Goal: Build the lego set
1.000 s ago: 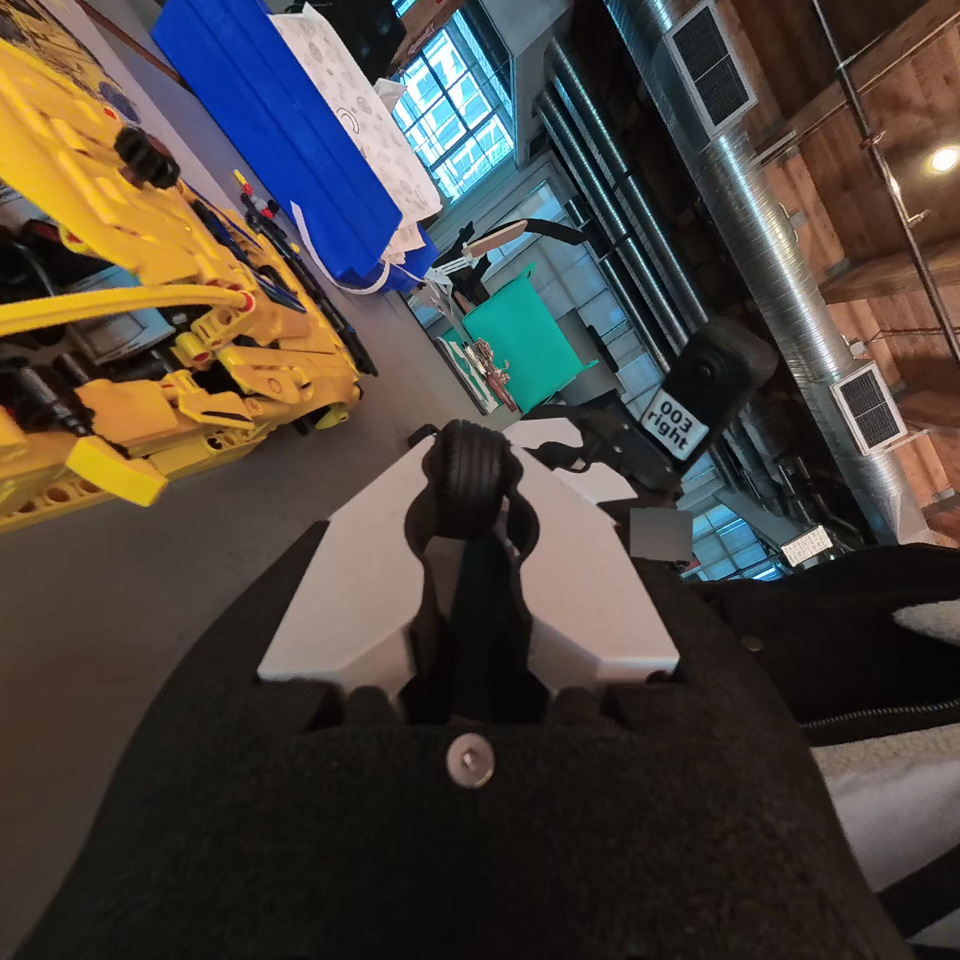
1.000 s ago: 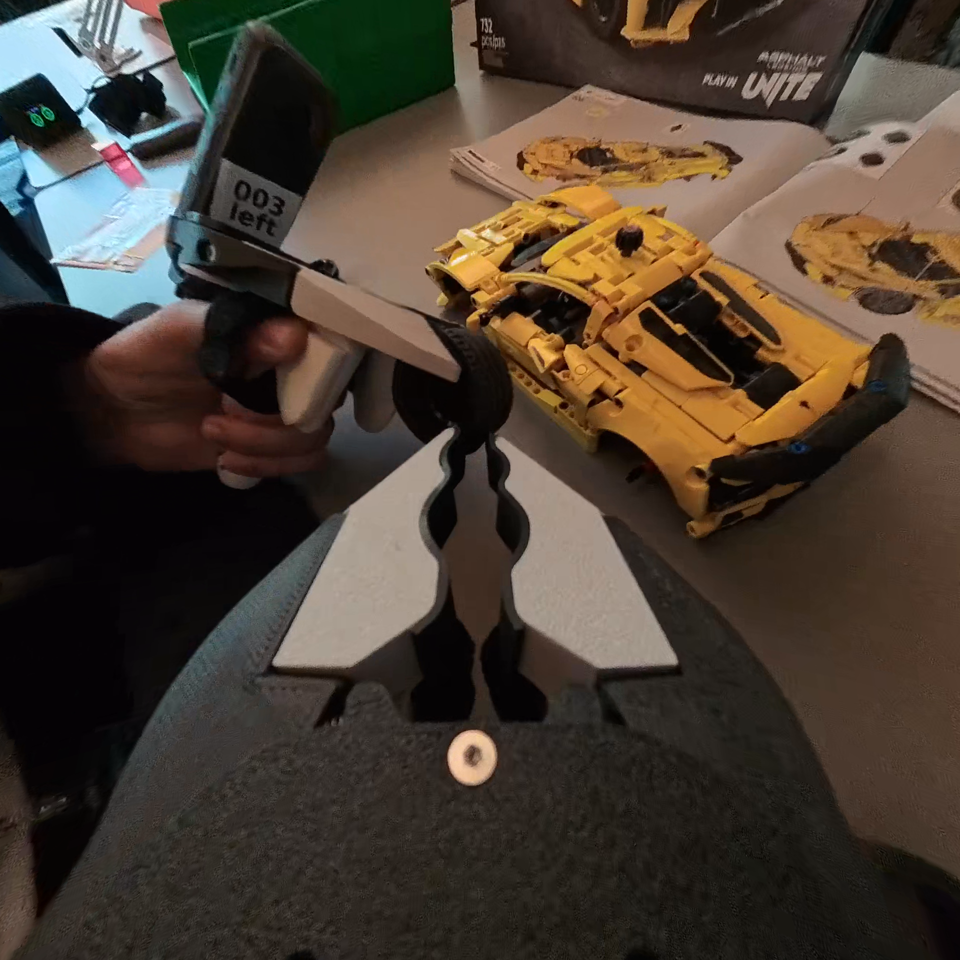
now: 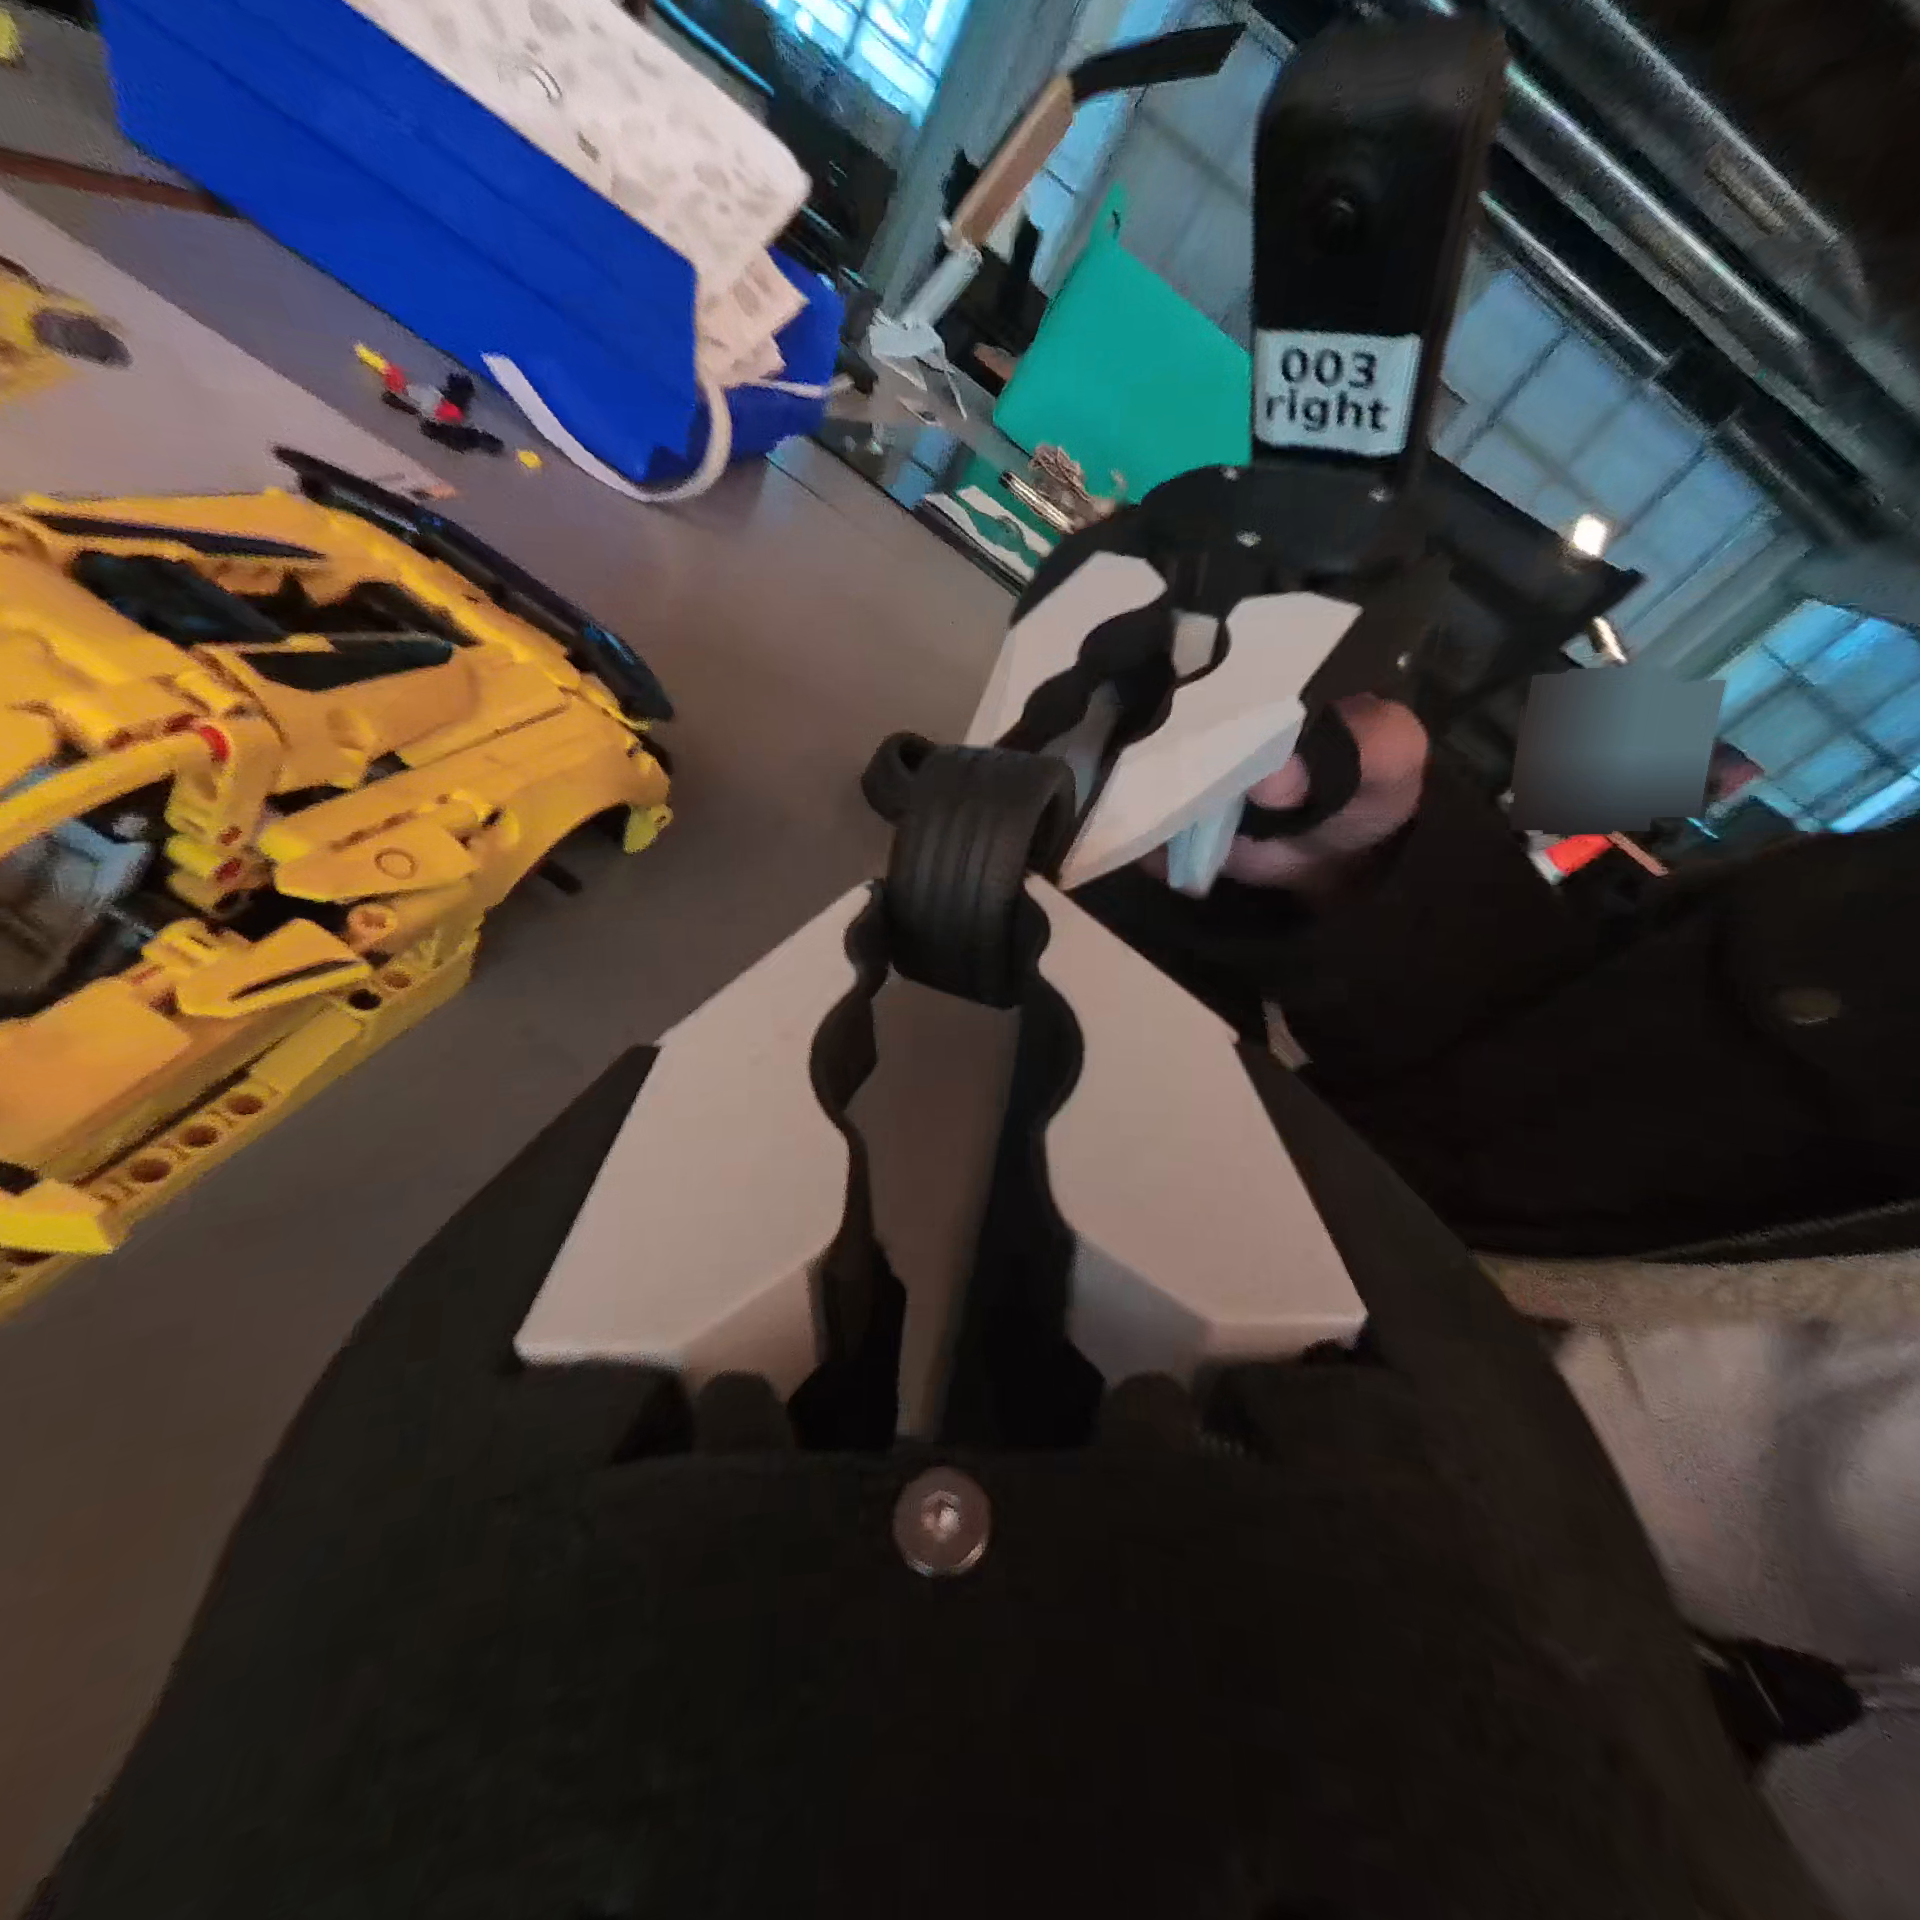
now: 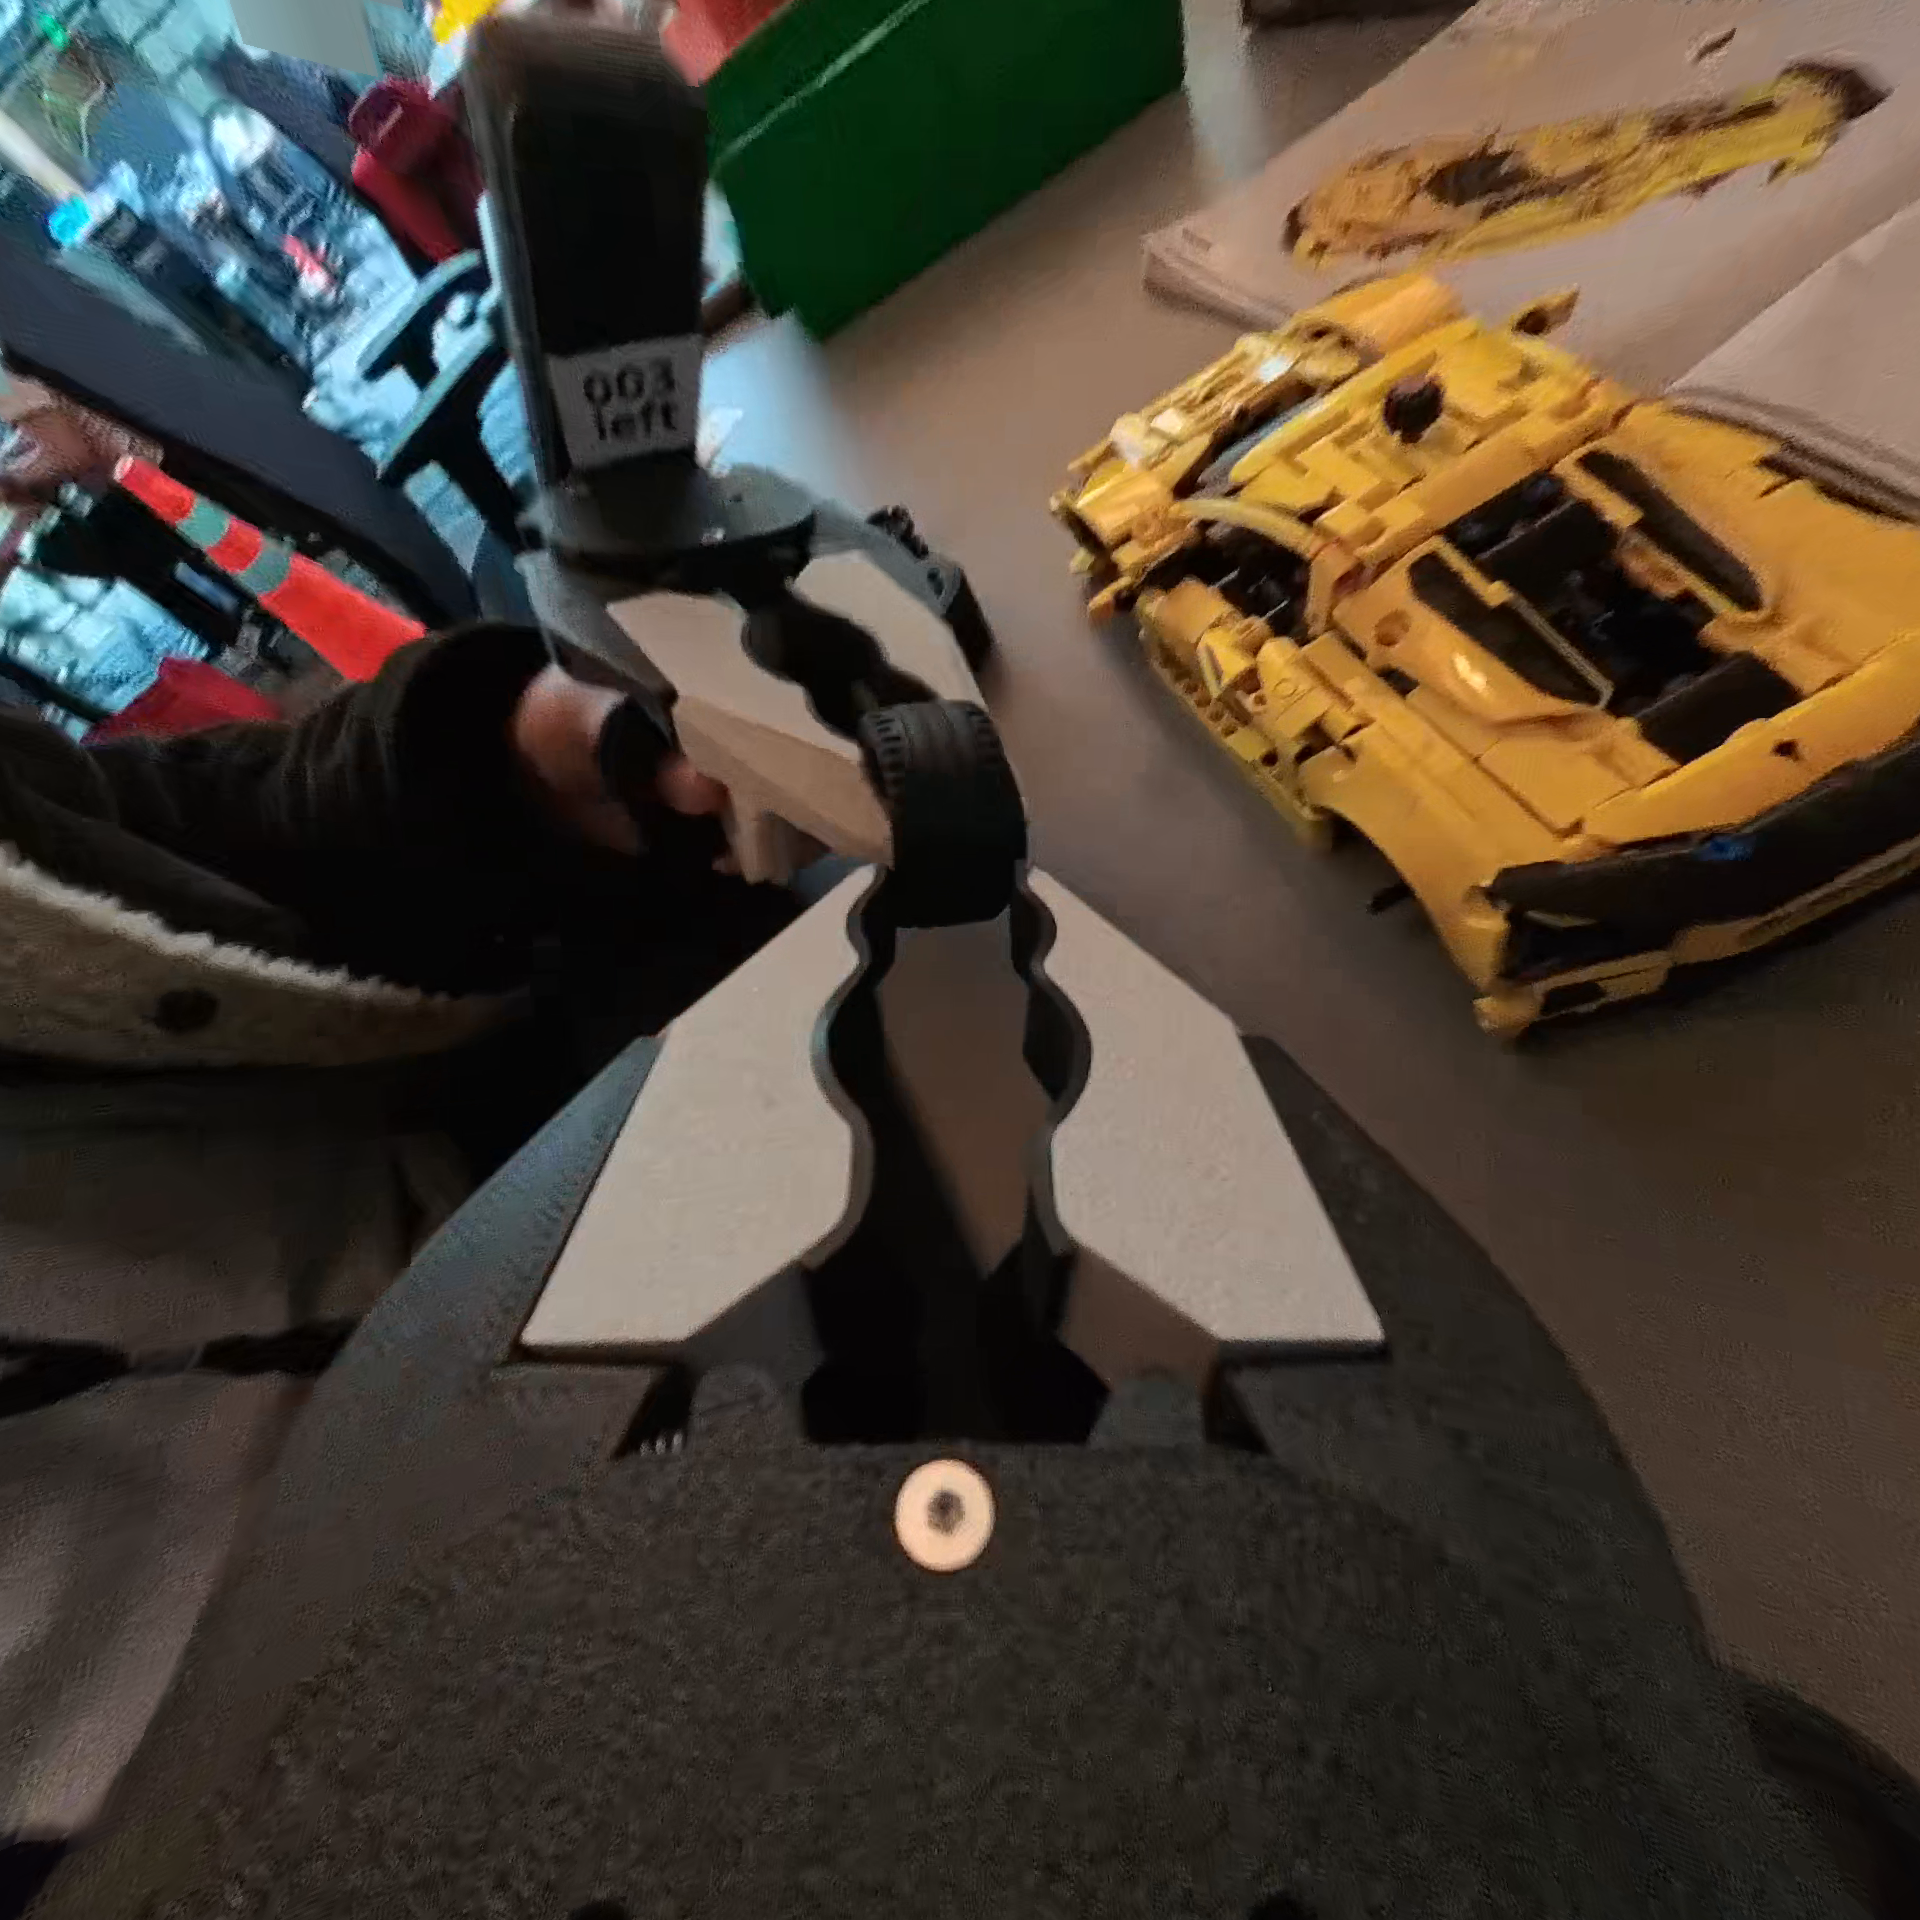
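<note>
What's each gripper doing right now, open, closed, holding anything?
Left gripper: closed on the black tyre.
Right gripper: jaws around the same tyre; whether they clamp it cannot be told.

The yellow car (image 3: 260, 810) is blurred, cut off at left.

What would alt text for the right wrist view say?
A small black rubber tyre is pinched in mid-air between the fingers of two handheld grippers, the right gripper from below and the left gripper from the upper left. A part-built yellow Lego sports car sits on the grey table to the right.
</note>
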The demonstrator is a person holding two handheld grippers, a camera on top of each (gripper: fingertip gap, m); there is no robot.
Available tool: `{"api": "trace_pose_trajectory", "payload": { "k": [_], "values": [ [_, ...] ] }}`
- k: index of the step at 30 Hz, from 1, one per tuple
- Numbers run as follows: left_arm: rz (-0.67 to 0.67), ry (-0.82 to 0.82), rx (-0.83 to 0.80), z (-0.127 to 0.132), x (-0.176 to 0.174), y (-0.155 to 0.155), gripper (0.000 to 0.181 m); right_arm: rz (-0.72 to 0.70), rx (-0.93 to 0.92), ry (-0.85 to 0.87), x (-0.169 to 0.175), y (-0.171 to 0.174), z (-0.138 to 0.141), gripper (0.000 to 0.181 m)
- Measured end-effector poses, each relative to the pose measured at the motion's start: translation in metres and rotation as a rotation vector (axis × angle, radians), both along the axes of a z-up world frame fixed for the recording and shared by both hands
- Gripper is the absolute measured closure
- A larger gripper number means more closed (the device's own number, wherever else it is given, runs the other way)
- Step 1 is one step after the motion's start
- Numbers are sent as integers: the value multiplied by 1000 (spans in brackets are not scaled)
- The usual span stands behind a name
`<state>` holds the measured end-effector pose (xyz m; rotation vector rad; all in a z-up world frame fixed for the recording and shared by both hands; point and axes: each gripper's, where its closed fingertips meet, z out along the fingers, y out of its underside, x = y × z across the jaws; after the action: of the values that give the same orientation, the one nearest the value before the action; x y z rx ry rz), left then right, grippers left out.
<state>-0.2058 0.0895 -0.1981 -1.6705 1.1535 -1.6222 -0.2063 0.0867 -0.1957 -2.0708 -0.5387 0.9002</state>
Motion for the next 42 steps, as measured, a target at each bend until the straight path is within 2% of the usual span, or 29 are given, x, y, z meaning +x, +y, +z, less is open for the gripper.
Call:
{"api": "trace_pose_trajectory", "payload": {
  "k": [3, 4, 6, 10, 13, 20, 24, 27, 29, 33, 35, 37, 39, 42],
  "values": [
    [130, 13, -17, -2, 3, 14, 159, -181, 121, -12, 5, 17, 2, 157],
    [154, 16, -24, -2, 3, 16, 159, -226, 187, 1, 3, 20, 6, 149],
    [185, -1, -29, 1, 2, 16, 160, -322, 201, 4, 5, 24, 5, 162],
    [222, -45, -116, 3, 3, 15, 159, -365, 204, 16, 6, 25, 7, 166],
    [171, -81, -171, 6, 4, 10, 159, -312, 196, 7, 6, 22, 10, 174],
    [39, -197, -348, 18, 0, 3, 159, -149, 20, 437, 1, 14, 24, 175],
    [-54, -303, -434, 34, -3, -5, 159, 14, -156, 892, -2, 5, 44, 178],
    [-82, -323, -471, 36, -4, -5, 160, 59, -211, 1036, -2, 4, 46, 177],
    [-30, -301, -459, 31, -3, 1, 160, -32, -154, 913, 0, 12, 40, 177],
    [122, -168, -279, 14, 4, 9, 159, -226, 159, 245, 8, 21, 22, 169],
    [154, -166, -226, 15, 3, 10, 159, -295, 261, 21, 11, 23, 21, 161],
    [157, -175, -227, 17, 2, 11, 159, -342, 277, -10, 11, 24, 22, 155],
    [162, -185, -221, 18, 1, 11, 160, -346, 262, 66, 10, 23, 21, 151],
    [117, -237, -244, 25, 1, 5, 159, -238, 168, 369, -4, 18, 27, 156]
  ]
}}
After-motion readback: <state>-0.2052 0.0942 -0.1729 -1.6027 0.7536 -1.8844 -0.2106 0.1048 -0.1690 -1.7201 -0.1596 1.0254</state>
